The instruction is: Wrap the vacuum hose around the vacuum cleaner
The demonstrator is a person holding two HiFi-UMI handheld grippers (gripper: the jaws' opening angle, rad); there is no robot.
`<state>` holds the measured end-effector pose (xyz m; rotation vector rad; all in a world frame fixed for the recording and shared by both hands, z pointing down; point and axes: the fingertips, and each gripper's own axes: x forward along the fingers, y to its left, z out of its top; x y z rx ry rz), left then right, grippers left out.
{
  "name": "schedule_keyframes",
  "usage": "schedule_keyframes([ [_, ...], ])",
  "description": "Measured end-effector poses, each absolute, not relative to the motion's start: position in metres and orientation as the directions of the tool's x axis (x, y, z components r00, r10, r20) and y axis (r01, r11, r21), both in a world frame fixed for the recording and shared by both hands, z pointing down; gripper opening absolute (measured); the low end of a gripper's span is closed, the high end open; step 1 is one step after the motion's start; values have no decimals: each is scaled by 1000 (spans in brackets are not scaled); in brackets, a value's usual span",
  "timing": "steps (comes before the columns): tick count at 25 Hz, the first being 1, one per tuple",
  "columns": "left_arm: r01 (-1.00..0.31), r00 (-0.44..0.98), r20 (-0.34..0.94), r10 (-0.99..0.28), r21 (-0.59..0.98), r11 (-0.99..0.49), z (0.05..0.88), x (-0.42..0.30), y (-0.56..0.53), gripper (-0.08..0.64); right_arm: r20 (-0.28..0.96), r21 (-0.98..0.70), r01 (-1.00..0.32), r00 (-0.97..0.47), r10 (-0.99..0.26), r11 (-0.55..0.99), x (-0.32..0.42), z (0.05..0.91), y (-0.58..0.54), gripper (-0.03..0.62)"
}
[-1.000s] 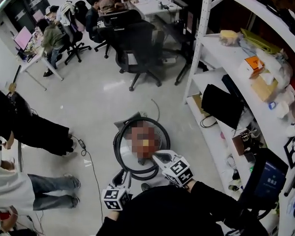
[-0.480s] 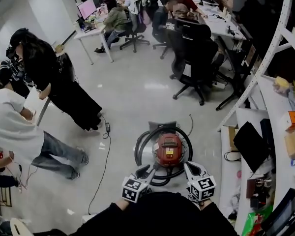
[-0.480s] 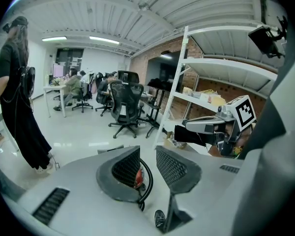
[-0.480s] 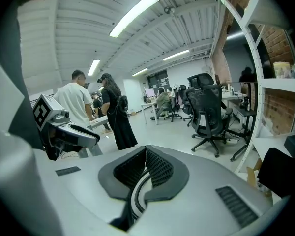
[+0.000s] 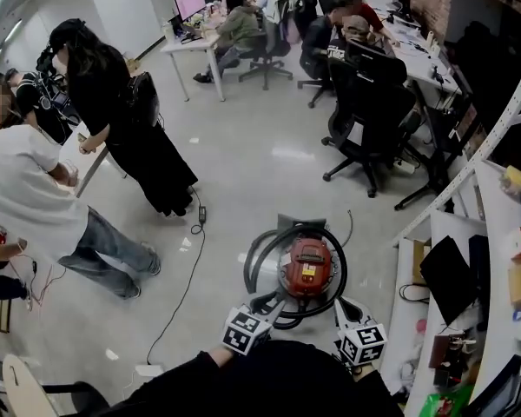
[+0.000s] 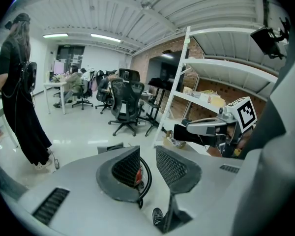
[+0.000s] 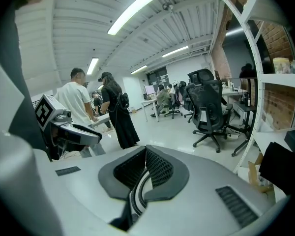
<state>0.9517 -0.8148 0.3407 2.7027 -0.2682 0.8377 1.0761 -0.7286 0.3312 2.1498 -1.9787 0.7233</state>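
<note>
A red vacuum cleaner [image 5: 306,268] stands on the floor just ahead of me, with its black hose [image 5: 253,266] lying in loops around the body. My left gripper [image 5: 267,302] hovers at the near left of the coil. Its jaws stand slightly apart with nothing between them. In the left gripper view [image 6: 147,150] the hose [image 6: 146,181] and a bit of the red body [image 6: 137,174] show past the gap. My right gripper [image 5: 341,306] hangs at the near right of the vacuum, shut with its pads meeting. In the right gripper view [image 7: 146,152] the hose [image 7: 137,194] shows beneath it.
A white shelf rack [image 5: 491,233] with boxes and a dark case runs along the right. Two people [image 5: 126,120] stand at the left, and a thin cable [image 5: 184,281] trails over the floor near them. Black office chairs [image 5: 373,102] and desks fill the far side.
The head view has swung left and brought the standing people into sight. My right gripper has moved from over the vacuum's near edge out to its right side. The hose stays coiled.
</note>
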Motion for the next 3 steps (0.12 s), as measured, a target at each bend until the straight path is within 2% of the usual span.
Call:
schedule_keyframes([
  [3,-268,811,579,-87,234,-935,343,944,-818,117,435,-224,-967,15,-900,-124,1067,333,-733,17],
])
